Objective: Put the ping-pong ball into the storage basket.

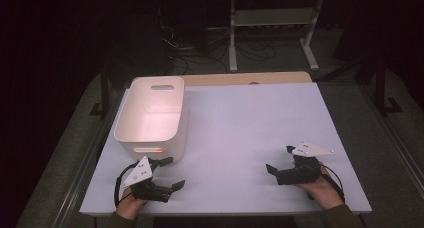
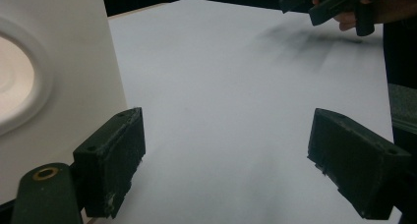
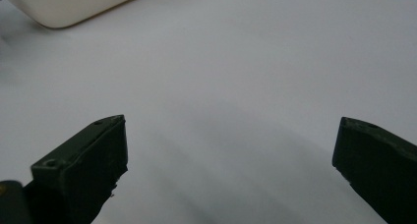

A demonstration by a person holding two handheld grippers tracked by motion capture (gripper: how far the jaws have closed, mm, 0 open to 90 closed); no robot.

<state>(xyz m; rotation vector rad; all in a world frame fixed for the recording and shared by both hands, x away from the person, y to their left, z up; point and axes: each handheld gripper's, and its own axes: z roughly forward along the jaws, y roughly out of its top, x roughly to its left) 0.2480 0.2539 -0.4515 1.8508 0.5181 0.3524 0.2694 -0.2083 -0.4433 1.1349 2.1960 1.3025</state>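
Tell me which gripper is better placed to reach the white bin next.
Probably the left. The left gripper sits open right beside the white bin, whose wall fills its view's edge. The right gripper, also open, is across the table.

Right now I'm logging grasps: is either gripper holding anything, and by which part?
Nothing is held. The left gripper and the right gripper both have their jaws wide apart over the bare table, beside the white bin.
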